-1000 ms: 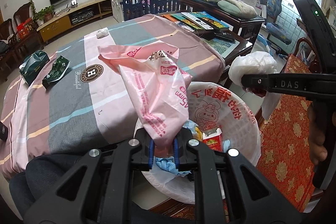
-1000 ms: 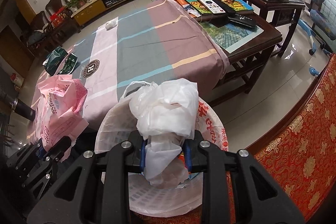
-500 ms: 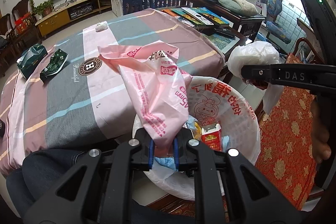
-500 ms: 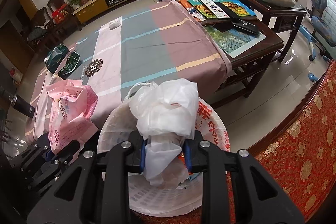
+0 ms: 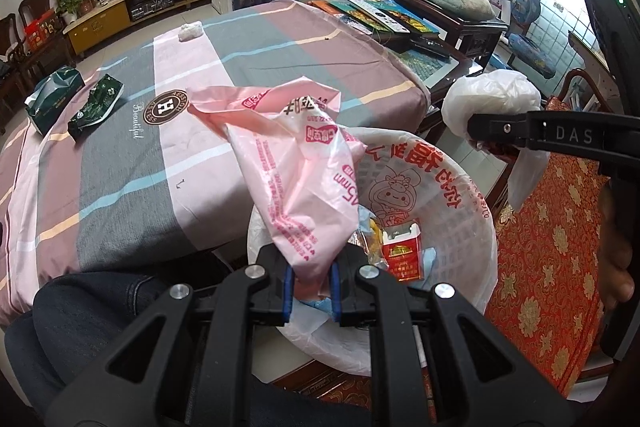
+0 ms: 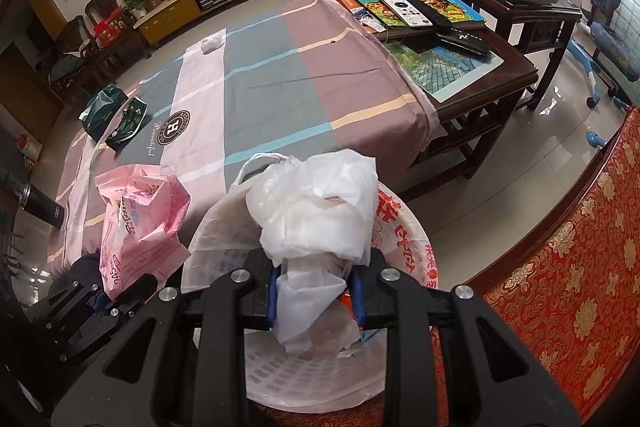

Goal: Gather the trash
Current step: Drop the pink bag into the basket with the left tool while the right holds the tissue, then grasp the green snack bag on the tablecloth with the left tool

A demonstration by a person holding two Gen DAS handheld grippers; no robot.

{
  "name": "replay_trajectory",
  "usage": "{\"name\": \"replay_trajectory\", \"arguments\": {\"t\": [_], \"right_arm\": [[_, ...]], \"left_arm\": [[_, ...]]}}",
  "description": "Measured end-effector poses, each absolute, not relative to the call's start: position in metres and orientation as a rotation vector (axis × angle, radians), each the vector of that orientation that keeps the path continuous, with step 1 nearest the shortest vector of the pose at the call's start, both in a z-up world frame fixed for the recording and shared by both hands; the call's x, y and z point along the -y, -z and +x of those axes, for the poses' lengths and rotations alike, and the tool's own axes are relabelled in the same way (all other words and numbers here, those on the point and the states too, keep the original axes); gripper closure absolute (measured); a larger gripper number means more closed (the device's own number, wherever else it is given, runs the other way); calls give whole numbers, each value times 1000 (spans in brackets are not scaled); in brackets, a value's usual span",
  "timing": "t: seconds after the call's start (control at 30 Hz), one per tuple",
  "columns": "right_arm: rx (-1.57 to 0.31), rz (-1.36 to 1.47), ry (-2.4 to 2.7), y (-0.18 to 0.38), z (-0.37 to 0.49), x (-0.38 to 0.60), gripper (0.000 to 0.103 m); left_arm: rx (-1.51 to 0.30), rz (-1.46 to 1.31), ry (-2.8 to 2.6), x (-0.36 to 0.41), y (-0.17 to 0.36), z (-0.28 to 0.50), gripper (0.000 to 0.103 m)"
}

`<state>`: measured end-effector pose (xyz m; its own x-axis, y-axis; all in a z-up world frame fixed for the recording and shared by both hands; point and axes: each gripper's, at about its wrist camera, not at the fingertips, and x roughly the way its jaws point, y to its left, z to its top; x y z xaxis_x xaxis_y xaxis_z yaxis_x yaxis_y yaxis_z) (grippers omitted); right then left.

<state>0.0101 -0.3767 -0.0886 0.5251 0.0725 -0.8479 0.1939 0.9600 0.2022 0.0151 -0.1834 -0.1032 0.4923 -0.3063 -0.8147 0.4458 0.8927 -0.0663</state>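
Pink plastic bag (image 5: 296,187), light, limp, slippery, is clamped by its bunched end in left gripper (image 5: 311,283) above lined bin (image 5: 460,239); crumpled white bag (image 6: 320,211), equally soft, is clamped in right gripper (image 6: 316,297) over it.

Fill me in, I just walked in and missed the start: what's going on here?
A person is clearing up trash with tongs in each hand. The left tongs are clamped on a crumpled pink plastic bag, the right tongs on a white plastic bag. Both hang over a bag-lined bin that already holds a red carton. Two green wrappers and a white wad lie on the table.
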Motion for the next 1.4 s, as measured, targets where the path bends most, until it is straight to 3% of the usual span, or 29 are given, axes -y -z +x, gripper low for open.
{"name": "replay_trajectory", "arguments": {"t": [0.4, 0.47, 0.5, 0.53, 0.67, 0.87, 0.97, 1.13, 1.4], "right_arm": [[-1025, 307, 85, 92, 11, 381, 75], [-1024, 307, 87, 92, 11, 382, 75], [-1024, 306, 88, 92, 11, 382, 75], [-1024, 307, 88, 93, 11, 382, 75], [-1039, 311, 93, 97, 11, 383, 75], [-1070, 300, 91, 105, 13, 379, 75], [-1099, 311, 103, 111, 14, 380, 68], [-1142, 383, 112, 121, 15, 385, 49], [-1123, 391, 127, 117, 16, 383, 37]], "left_arm": [[-1046, 208, 564, 201, 128, 11, 87], [-1061, 221, 575, 205, 132, 10, 76], [-1062, 224, 568, 205, 133, 10, 59], [-1056, 223, 552, 204, 133, 11, 50], [-1040, 179, 487, 191, 128, 19, 43], [-1060, 90, 361, 165, 128, 34, 42], [-1063, 65, 320, 156, 129, 39, 41], [-1063, 54, 289, 149, 129, 42, 39], [-1043, 34, 232, 135, 126, 47, 27]]}}
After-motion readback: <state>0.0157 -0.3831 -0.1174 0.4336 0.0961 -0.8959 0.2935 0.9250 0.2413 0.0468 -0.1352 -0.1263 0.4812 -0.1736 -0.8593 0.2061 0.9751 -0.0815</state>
